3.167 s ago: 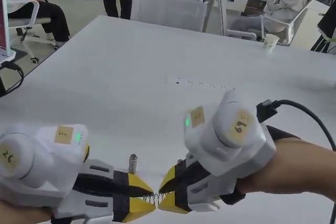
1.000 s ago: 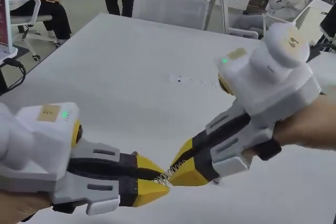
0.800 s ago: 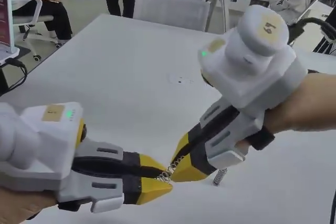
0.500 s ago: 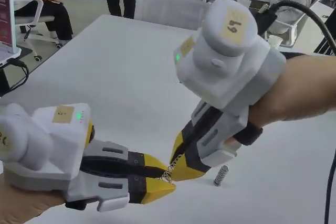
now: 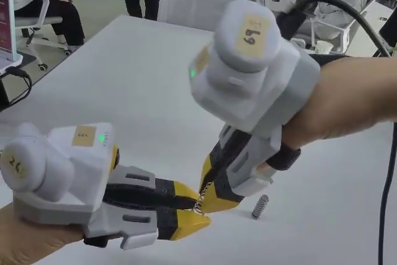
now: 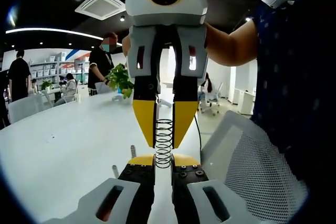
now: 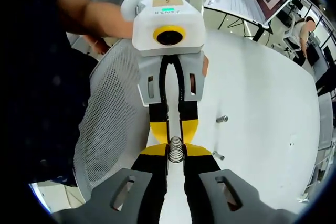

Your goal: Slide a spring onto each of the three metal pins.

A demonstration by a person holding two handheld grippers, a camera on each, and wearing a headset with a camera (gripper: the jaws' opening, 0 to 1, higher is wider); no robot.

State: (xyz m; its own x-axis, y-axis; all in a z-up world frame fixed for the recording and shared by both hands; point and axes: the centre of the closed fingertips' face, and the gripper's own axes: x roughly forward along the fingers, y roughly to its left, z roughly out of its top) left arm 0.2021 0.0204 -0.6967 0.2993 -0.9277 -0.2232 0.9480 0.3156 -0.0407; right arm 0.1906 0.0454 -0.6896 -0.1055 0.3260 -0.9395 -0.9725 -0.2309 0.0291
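The left tool [image 5: 200, 213] and the right tool [image 5: 209, 195] each had a white body, grey and black arms, yellow tips and a tan label. The spring [image 5: 200, 199] was silver-grey. The worktop [image 5: 142, 79] was plain white.

A silvery coil spring [image 6: 164, 145] stretches between the left gripper [image 6: 164, 159] and right gripper [image 7: 175, 153], ends pinched. A second spring [image 5: 261, 206] stands upright on the table [image 5: 142, 85].
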